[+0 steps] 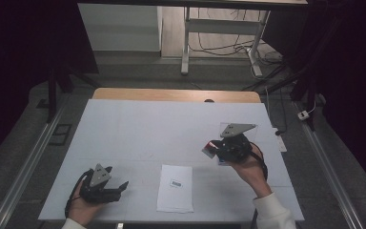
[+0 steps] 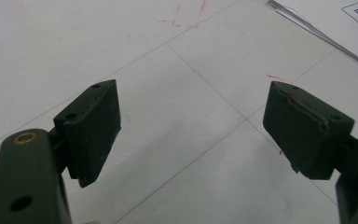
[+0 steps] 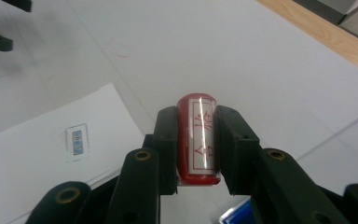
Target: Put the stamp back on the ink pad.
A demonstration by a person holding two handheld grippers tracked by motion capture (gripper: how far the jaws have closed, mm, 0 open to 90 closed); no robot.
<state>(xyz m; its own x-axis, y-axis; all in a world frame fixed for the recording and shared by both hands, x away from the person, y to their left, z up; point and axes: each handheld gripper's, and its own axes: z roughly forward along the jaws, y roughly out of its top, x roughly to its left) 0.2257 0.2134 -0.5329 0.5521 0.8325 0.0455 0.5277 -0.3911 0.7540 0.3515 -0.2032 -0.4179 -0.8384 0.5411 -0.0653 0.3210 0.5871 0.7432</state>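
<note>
My right gripper [image 3: 196, 140] is shut on a red stamp [image 3: 196, 137] with a white label bearing red characters, held between its two black jaws. In the high view that right gripper [image 1: 213, 149] hovers over the table's right half with the red stamp [image 1: 210, 146] at its tip. A white sheet of paper [image 1: 175, 188] with a small blue-printed label [image 1: 176, 183] lies near the front edge; the same sheet of paper [image 3: 51, 154] shows below the stamp. My left gripper [image 1: 119, 188] rests at the front left, open, its jaws wide apart with nothing between them [image 2: 191, 126].
The table [image 1: 138, 129] carries a white cover with faint lines and red marks [image 2: 186, 18]. A wooden edge [image 1: 176, 94] runs along its far side. A clear plastic piece [image 1: 240, 136] and a blue item [image 3: 235, 217] lie under my right hand. Cables trail on the floor beyond.
</note>
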